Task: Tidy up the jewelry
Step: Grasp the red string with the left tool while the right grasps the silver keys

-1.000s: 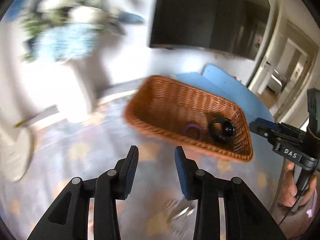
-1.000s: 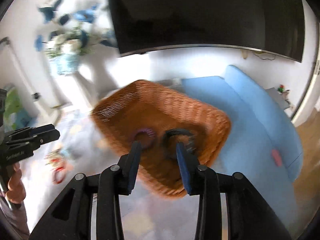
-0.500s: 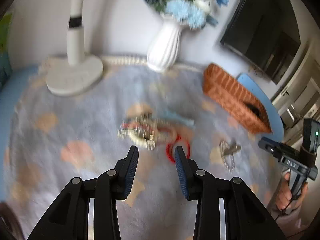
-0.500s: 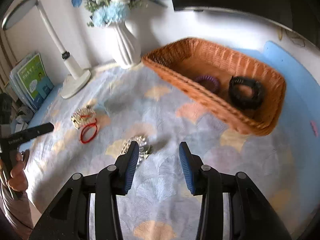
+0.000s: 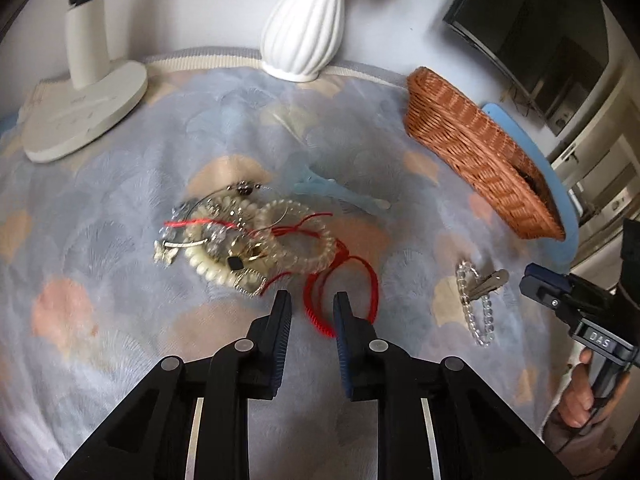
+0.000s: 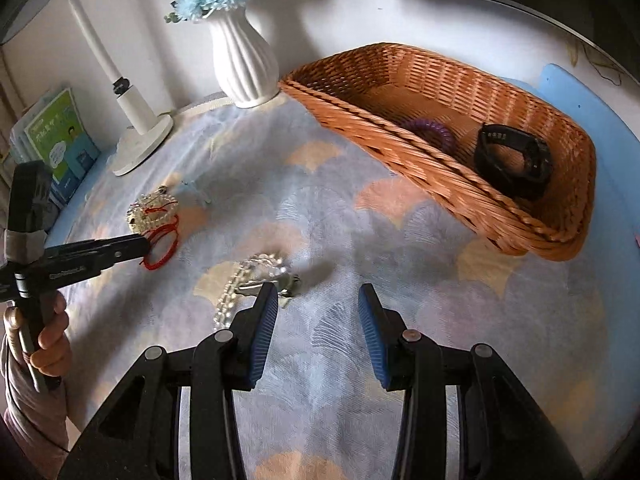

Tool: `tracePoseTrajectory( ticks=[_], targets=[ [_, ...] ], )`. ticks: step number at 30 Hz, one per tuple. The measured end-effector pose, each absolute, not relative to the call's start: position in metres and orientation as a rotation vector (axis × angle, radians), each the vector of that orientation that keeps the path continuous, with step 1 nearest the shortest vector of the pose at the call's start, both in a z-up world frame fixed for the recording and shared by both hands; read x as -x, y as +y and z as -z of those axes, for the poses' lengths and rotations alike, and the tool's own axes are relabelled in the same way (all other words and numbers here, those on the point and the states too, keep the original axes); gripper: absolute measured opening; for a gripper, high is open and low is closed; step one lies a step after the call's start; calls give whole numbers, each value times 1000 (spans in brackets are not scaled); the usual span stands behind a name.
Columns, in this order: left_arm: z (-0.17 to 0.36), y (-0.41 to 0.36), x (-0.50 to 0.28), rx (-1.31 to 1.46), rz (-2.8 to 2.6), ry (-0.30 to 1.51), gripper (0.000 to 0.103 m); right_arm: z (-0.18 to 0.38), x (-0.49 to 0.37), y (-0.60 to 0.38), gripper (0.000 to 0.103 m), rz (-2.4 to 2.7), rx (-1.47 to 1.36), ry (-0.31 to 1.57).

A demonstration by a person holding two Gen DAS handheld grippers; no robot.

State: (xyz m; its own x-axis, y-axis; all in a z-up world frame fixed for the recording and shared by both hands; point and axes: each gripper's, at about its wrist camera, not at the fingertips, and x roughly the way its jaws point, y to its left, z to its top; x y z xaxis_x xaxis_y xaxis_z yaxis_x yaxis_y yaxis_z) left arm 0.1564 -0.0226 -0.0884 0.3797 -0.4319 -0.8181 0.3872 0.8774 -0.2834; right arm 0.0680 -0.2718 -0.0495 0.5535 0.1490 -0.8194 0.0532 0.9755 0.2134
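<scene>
A: Patterned blue cloth (image 5: 120, 184) covers the surface, wicker basket (image 5: 480, 152) at its far right edge. Left wrist view: a second ago we faced the basket, now we've swung over to the tangled pile (image 5: 240, 236), which lies well left of the basket.

B: And the left gripper (image 5: 308, 304)?

A: Fingers apart, holding nothing, with the near side of the red cord bracelet (image 5: 344, 288) in the gap. Half a second ago we were higher up; we've dropped in close. We read that as a grab about to happen, not done yet.

B: Right wrist view?

A: Right gripper (image 6: 318, 296) spread wide, empty, low over the cloth in front of the basket (image 6: 440, 80). Earlier it was right over the basket; it has pulled back. Purple coil tie (image 6: 430, 130) and black watch band (image 6: 512, 160) already lie inside. Clear bead bracelet (image 6: 244, 280) sits just beside its left finger.

B: So?

A: Two pieces stored, the rest out on the cloth left of the basket.
</scene>
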Motion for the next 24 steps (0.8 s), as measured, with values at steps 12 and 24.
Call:
tracePoseTrajectory(
  ticks=[12,24],
  targets=[
    [87,-46,-148,-100,451,986,6,66,-88,-268,44,-135,-305,1039],
    [86,-43,-131,-20,564,1043,5,45,-78,-261,16,-138,-273,960]
  ],
)
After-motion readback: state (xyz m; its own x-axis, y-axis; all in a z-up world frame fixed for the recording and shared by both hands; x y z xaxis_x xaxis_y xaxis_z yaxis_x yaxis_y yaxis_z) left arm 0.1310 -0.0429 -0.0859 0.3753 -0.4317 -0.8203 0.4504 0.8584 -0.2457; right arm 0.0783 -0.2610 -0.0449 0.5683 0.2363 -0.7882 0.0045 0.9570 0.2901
